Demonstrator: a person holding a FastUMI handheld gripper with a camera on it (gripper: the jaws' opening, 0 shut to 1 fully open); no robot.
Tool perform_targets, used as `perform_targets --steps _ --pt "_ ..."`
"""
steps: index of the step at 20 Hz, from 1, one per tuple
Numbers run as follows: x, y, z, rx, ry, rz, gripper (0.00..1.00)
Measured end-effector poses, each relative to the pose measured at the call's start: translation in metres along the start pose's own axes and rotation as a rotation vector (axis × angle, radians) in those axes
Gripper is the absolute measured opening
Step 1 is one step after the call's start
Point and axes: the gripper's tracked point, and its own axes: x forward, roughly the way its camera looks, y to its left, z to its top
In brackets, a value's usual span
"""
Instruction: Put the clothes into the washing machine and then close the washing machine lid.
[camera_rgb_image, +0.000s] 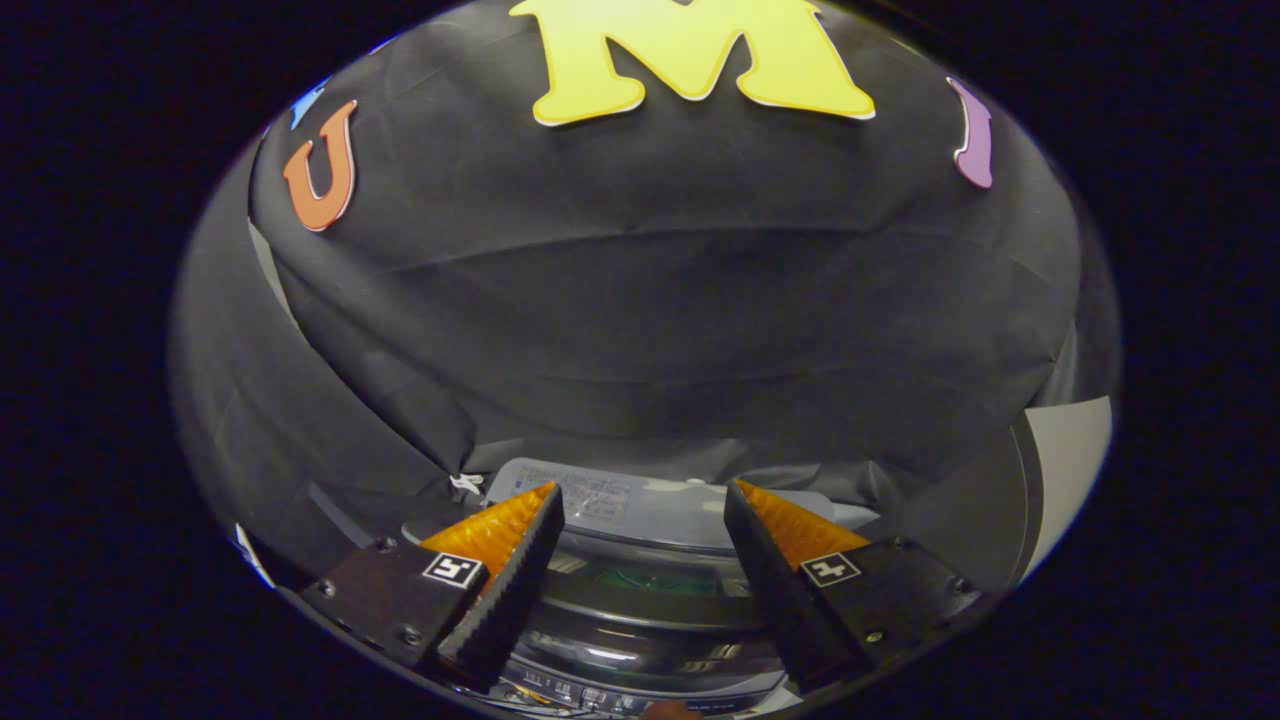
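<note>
The pale grey top-loading washing machine (640, 520) sits low, just ahead of and below the claw (640, 500), against the black cloth booth wall (650, 320). Its dark, glossy curved lid (630, 610) shows between the two fingers, with a strip of small controls along the near edge beneath it. A patch of green (650, 578) appears through or under the dark lid; it may be clothing inside the drum, though the view is too dim to be sure. The claw is released, its fingers spread wide apart with nothing between them, tips hovering over the machine's pale rear panel. A white cord knot (466, 484) hangs just beside the machine.
</note>
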Motion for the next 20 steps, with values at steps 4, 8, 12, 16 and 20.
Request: perform_targets --steps 4,8,12,16,20 --pt "0.001 0.0 0.001 -0.006 -0.021 -0.004 1.0" --pt "0.001 0.001 -0.001 -0.005 -0.036 0.0 1.0" --pt "0.003 0.002 -0.003 0.0 -0.038 0.009 1.0" --pt "0.002 0.003 0.008 -0.056 -0.035 0.04 0.99" --pt "0.003 0.002 0.013 -0.154 -0.052 0.066 0.99"
